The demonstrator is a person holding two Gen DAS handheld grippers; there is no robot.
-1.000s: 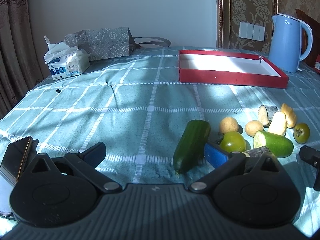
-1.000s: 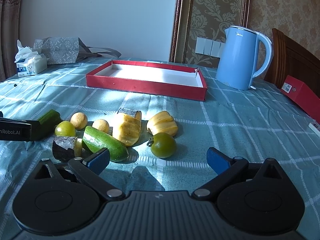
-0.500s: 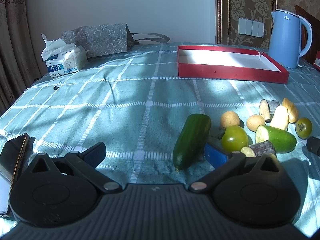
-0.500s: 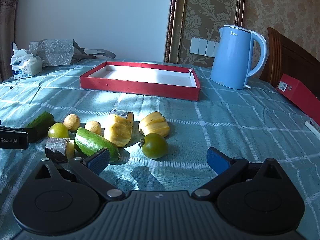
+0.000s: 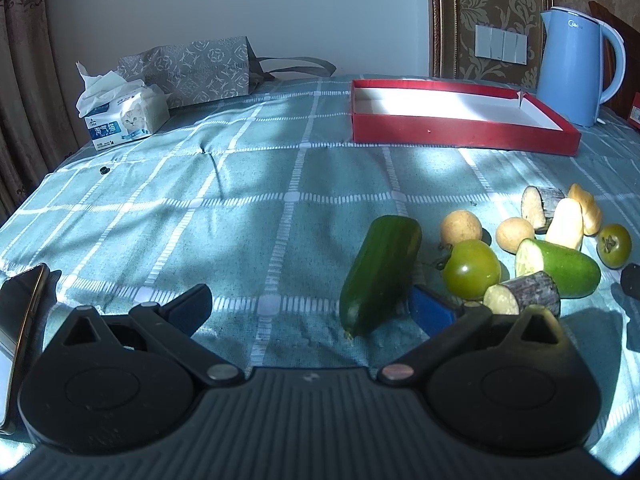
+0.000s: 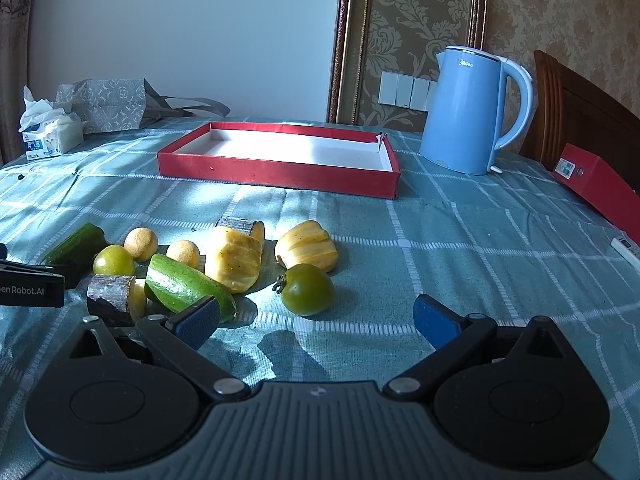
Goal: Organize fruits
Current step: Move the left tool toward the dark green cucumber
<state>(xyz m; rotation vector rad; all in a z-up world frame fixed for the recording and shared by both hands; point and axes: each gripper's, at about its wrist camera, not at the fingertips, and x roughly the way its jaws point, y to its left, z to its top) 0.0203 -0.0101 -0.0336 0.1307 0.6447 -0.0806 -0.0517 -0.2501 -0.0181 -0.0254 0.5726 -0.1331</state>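
Fruit and vegetable pieces lie in a cluster on the teal checked cloth. In the left wrist view a dark cucumber [image 5: 380, 274] lies just ahead of my open left gripper [image 5: 310, 308], touching its right finger; a green tomato [image 5: 472, 268], two yellow balls [image 5: 461, 227] and a cut green gourd [image 5: 560, 266] sit to its right. In the right wrist view my open, empty right gripper [image 6: 318, 316] faces a dark green tomato [image 6: 307, 289], with yellow fruit pieces [image 6: 307, 245] and the gourd [image 6: 188, 286] behind and left. An empty red tray [image 6: 280, 158] stands farther back.
A blue kettle [image 6: 468, 110] stands right of the tray, a red box [image 6: 600, 184] at the far right edge. A tissue pack [image 5: 124, 116] and grey bag [image 5: 192, 68] sit at the back left. A phone [image 5: 18, 320] lies by my left gripper.
Both grippers have drawn slightly nearer the fruit cluster; the cucumber now sits against the left gripper's right finger. Nothing was grasped.
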